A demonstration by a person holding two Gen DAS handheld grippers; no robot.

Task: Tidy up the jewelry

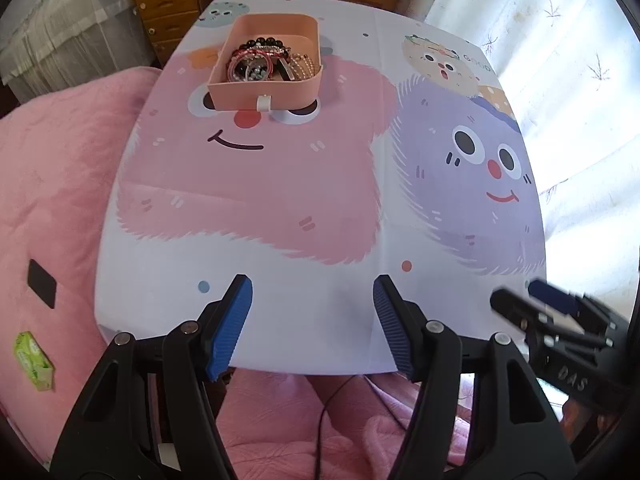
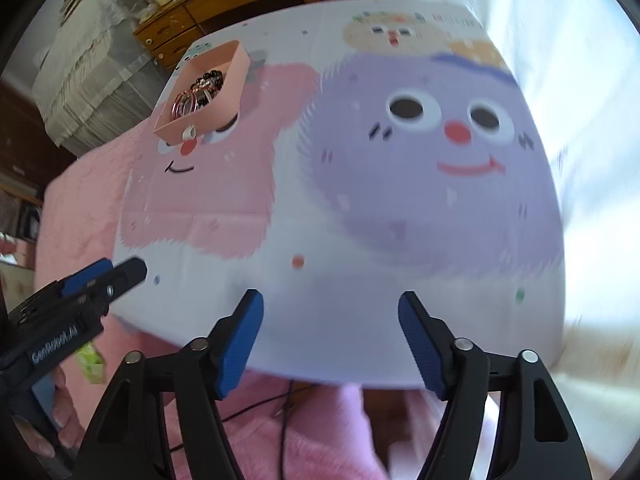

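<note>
The left gripper [image 1: 312,320] hangs over the near edge of the table [image 1: 320,328], jaws wide apart and holding nothing; the right gripper [image 2: 330,336] sits just to its right, jaws likewise spread and bare; the pink jewelry box [image 1: 266,66] stands at the far left of the cartoon-printed table, well apart from both, heaped with tangled bracelets [image 1: 260,60] and beads.

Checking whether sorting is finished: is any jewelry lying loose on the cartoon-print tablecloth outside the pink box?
No: all visible jewelry sits heaped inside the open pink rectangular box; the cartoon-print tablecloth around it shows none.
</note>
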